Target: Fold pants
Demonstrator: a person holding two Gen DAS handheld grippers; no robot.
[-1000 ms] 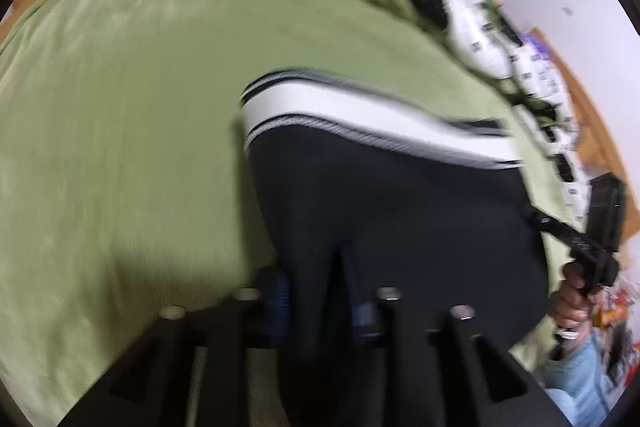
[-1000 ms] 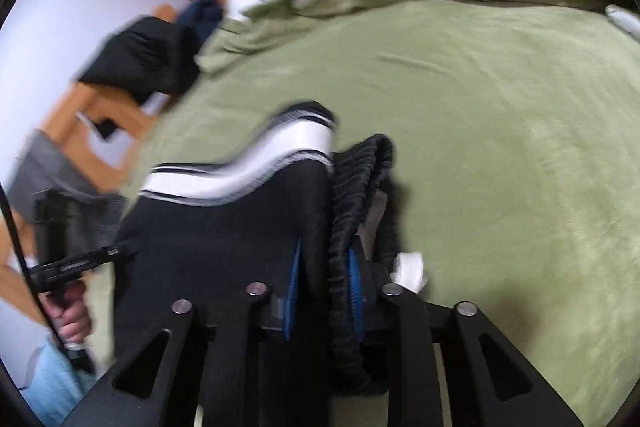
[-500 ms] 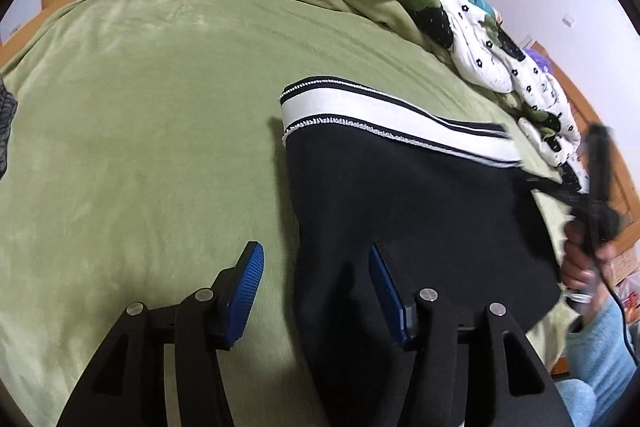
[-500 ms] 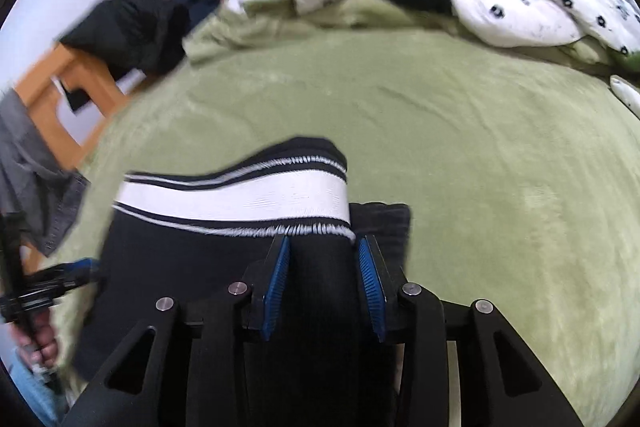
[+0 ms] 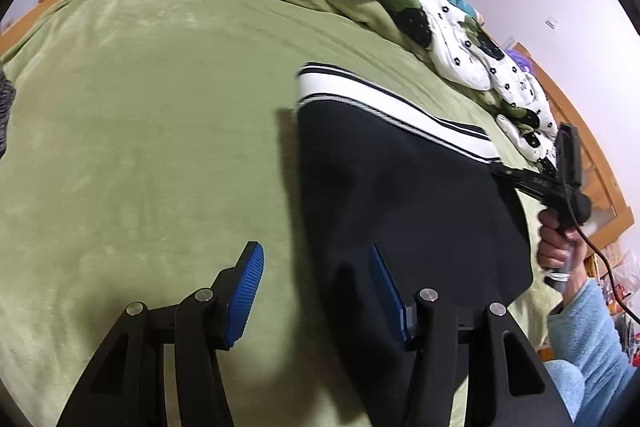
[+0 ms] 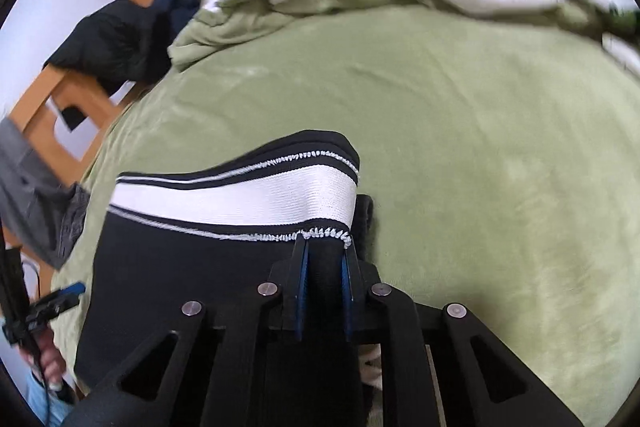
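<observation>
Black pants (image 5: pixel 400 195) with a white-striped waistband lie folded on the green bed. My left gripper (image 5: pixel 316 291) is open, its blue pads wide apart over the pants' near left edge, holding nothing. The pants also show in the right wrist view (image 6: pixel 192 267). My right gripper (image 6: pixel 324 267) is shut on the pants fabric just below the waistband's right end. The right gripper also appears in the left wrist view (image 5: pixel 516 175) at the pants' far right side.
The green blanket (image 5: pixel 140 147) covers the bed. A crumpled white dotted duvet (image 5: pixel 460 39) lies along the far side. Dark clothes (image 6: pixel 120 39) hang on the wooden bed frame (image 6: pixel 44 107). Grey fabric (image 6: pixel 36 195) lies at the left edge.
My left gripper has let go of the pants and opened wide. The right gripper stays shut on the fabric and has lowered it flat onto the bed.
</observation>
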